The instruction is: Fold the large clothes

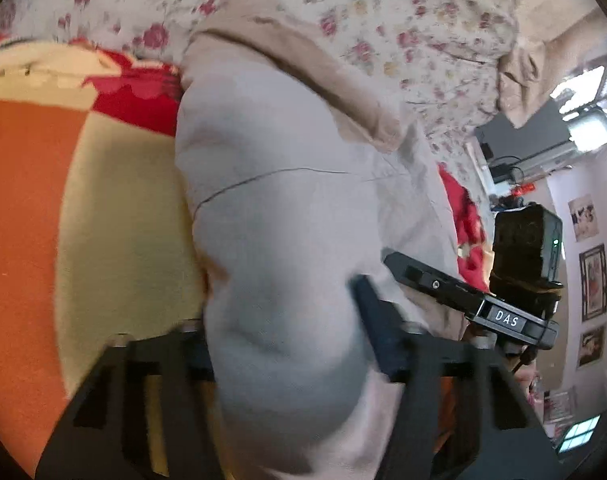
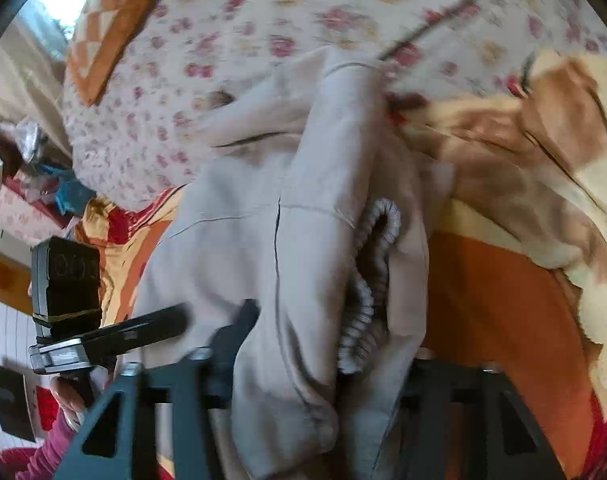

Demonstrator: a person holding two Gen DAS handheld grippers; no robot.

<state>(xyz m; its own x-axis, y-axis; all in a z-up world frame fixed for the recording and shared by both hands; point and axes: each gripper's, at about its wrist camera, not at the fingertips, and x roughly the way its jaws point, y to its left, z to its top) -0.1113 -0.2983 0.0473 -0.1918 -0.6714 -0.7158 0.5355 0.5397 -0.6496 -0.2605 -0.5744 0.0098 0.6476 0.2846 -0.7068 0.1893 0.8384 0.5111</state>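
One garment [image 1: 271, 208], a pale grey-beige sweatshirt, is held up over a bed, in both views. It is pinched by two grippers: the left gripper [image 1: 291, 364] is closed on a thick bunch of its cloth, and the right gripper [image 2: 315, 364] is closed on another bunch beside one ribbed cuff [image 2: 367, 280]. One orange and cream blanket [image 1: 63, 220] is seen beneath, and one floral sheet [image 1: 403, 40] farther off. The frames are blurred.

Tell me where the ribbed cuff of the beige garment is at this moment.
In the right wrist view the ribbed cuff sits just right of centre, on the beige garment, with the orange blanket to its right.
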